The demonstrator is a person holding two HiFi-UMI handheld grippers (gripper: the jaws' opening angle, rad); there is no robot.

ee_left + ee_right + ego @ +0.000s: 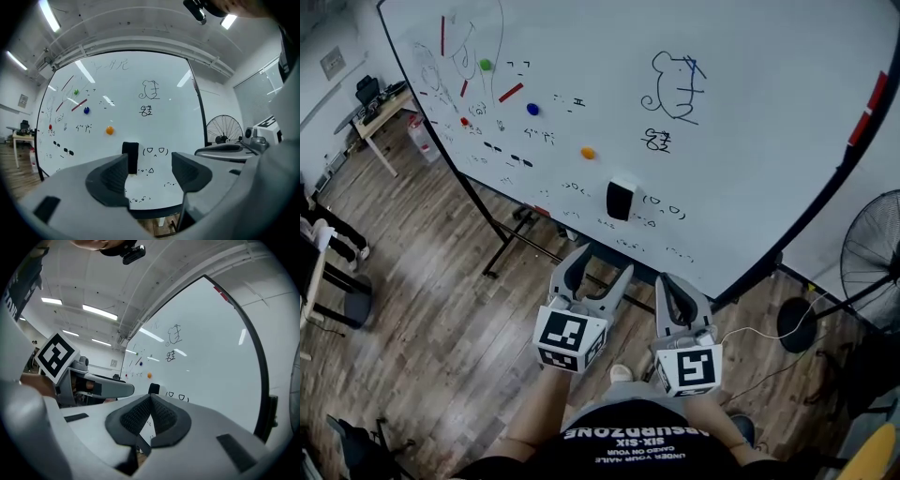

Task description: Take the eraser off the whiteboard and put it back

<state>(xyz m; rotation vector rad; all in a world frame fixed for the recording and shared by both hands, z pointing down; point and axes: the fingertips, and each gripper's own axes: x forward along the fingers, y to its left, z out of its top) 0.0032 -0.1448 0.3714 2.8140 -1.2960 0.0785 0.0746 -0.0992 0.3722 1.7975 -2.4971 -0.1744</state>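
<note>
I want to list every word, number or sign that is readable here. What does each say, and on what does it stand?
"ABSURDZONE": black shirt, seen upside down.
"SIX-SIX": same shirt, next line.
Smaller shirt print: too small to read.
Whiteboard: handwritten scribbles and doodled faces, none readable as words.
Marker cubes: black-and-white patterns only, no text.
</note>
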